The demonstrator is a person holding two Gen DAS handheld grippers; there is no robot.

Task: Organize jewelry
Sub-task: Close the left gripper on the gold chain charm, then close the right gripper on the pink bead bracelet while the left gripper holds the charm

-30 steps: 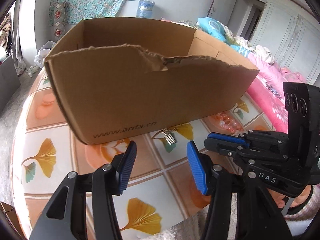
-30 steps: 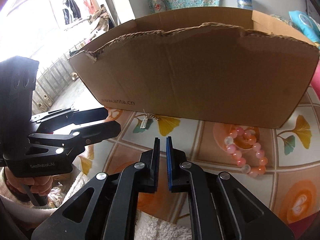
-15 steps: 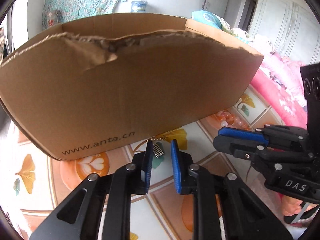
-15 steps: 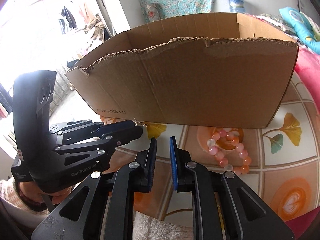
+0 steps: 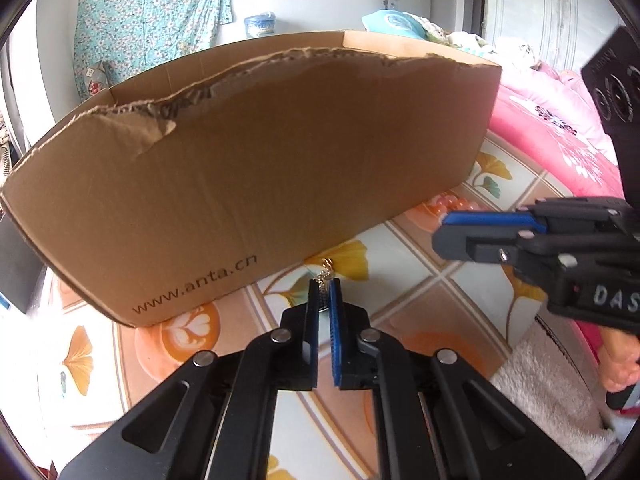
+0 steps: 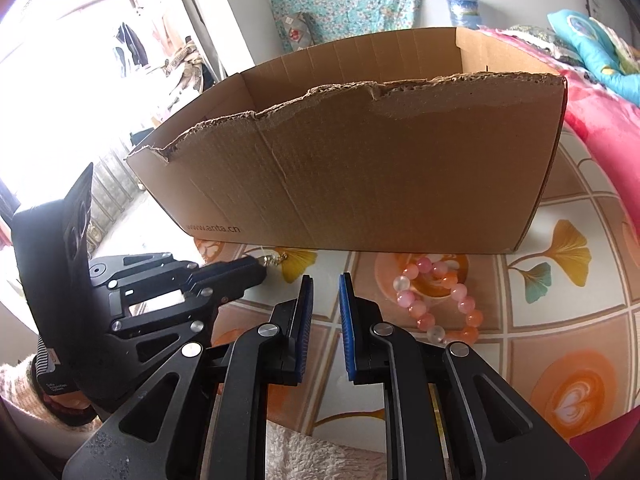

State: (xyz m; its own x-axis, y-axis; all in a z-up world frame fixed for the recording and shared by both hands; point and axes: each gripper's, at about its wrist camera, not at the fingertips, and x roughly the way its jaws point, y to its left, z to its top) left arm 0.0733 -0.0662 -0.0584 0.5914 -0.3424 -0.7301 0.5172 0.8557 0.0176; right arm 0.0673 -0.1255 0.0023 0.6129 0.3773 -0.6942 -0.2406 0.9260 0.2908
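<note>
A brown cardboard box (image 5: 260, 184) marked "www.anta.cn" stands on the patterned table; it also shows in the right wrist view (image 6: 380, 168). My left gripper (image 5: 325, 300) is shut on a small silver pendant on a gold chain (image 5: 325, 274), just in front of the box's near wall. In the right wrist view the left gripper (image 6: 260, 270) pinches the pendant with the chain (image 6: 276, 258) trailing out. A pink and orange bead bracelet (image 6: 436, 300) lies on the table before the box. My right gripper (image 6: 325, 312) is slightly open and empty, left of the bracelet, and shows side-on in the left wrist view (image 5: 452, 232).
The round table (image 6: 560, 360) has a tiled cloth with ginkgo and heart prints. A pink bed cover (image 5: 552, 132) lies to the right. A white fluffy fabric (image 5: 552, 392) hangs at the table's near edge. A water bottle (image 5: 260, 26) stands far behind the box.
My left gripper moved forward to the pendant and closed on it. My right gripper's jaws opened a little and it stayed near the bracelet.
</note>
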